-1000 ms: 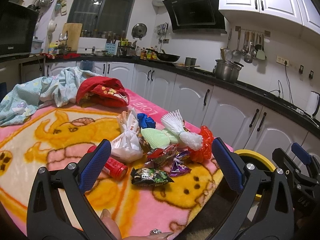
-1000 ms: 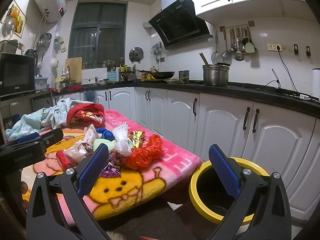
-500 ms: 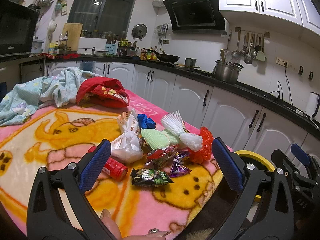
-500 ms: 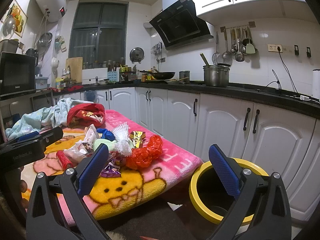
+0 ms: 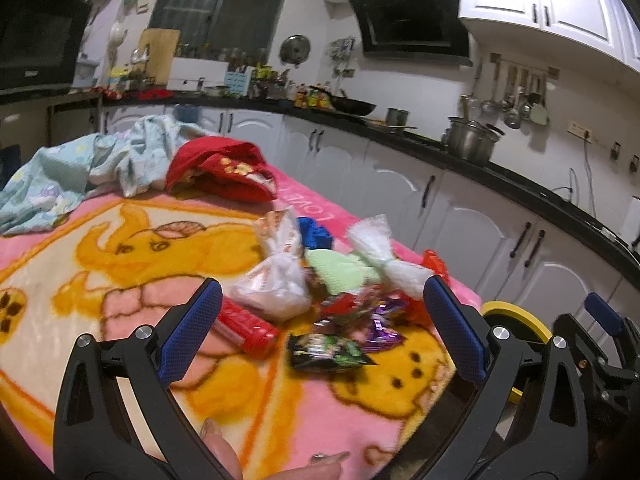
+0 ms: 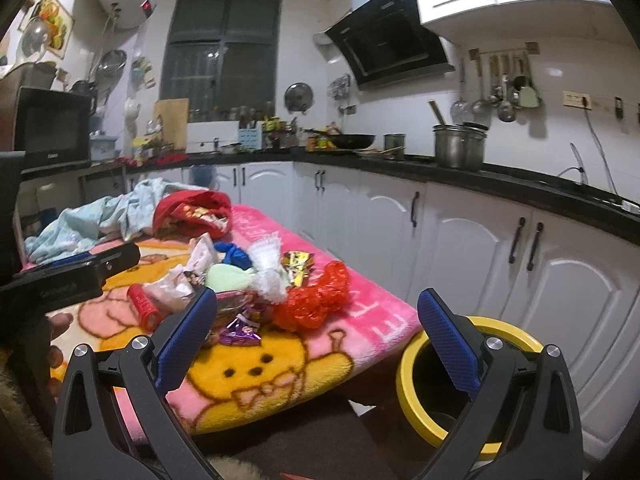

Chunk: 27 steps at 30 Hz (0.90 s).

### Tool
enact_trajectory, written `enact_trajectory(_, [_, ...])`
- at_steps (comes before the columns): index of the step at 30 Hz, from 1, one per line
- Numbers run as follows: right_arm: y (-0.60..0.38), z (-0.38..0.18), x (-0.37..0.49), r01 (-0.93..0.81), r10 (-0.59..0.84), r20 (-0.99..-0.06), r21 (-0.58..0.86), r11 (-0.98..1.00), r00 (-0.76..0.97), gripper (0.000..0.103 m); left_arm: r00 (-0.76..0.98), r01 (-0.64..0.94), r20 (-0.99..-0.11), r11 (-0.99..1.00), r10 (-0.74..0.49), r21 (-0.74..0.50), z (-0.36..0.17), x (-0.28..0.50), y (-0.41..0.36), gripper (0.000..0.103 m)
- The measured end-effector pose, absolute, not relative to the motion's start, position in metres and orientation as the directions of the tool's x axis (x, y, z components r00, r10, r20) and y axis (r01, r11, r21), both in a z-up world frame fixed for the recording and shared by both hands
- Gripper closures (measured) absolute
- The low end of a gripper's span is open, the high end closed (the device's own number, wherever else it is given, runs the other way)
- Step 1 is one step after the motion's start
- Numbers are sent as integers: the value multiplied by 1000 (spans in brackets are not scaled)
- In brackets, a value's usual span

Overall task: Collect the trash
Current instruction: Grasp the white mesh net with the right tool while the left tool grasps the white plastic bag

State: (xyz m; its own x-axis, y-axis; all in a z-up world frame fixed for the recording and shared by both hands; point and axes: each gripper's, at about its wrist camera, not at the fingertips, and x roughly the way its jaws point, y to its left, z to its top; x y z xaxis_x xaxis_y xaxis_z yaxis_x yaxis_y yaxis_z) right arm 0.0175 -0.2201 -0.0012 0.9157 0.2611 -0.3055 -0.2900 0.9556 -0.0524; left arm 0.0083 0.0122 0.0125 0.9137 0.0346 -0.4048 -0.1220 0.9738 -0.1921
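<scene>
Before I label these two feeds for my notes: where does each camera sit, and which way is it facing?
Left wrist: on the left gripper, looking across the blanket-covered table at the trash pile; its own open blue-padded fingers, a thumb and the right gripper at the far right show.
Right wrist: on the right gripper, facing the table corner and the yellow-rimmed bin on the floor; its own open fingers and the left gripper show.
Shared: the red bottle, the trash pile, the bin, the kitchen counter.

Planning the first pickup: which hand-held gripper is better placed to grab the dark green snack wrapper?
Left. The left hand-held gripper is open with the dark green snack wrapper between its fingers; the right hand-held gripper faces the yellow-rimmed bin.
</scene>
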Motion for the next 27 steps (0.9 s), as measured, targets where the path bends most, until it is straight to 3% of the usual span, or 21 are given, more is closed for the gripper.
enact_trajectory(13, [-192, 0, 59, -357, 298, -375, -98, 929, 878, 6, 896, -141, -442, 970, 39, -199, 2, 29, 66, 11])
enact_trajectory(19, [-178, -3, 89, -393, 313, -428, -113, 912, 848, 6, 854, -111, -520, 977, 1, -180, -2, 60, 80, 11])
enact_trajectory(22, [-167, -8, 107, -426, 319, -473, -137, 894, 821, 7, 797, -107, -603, 971, -44, -212, -12, 88, 90, 11])
enact_trajectory(24, [-160, -12, 119, -443, 322, -505, -139, 886, 801, 18, 768, -116, -637, 966, -60, -231, -18, 100, 97, 11])
enact_trajectory(27, [-153, -19, 138, -469, 327, -559, -127, 874, 762, 26, 740, -131, -667, 955, -84, -265, -25, 117, 108, 11])
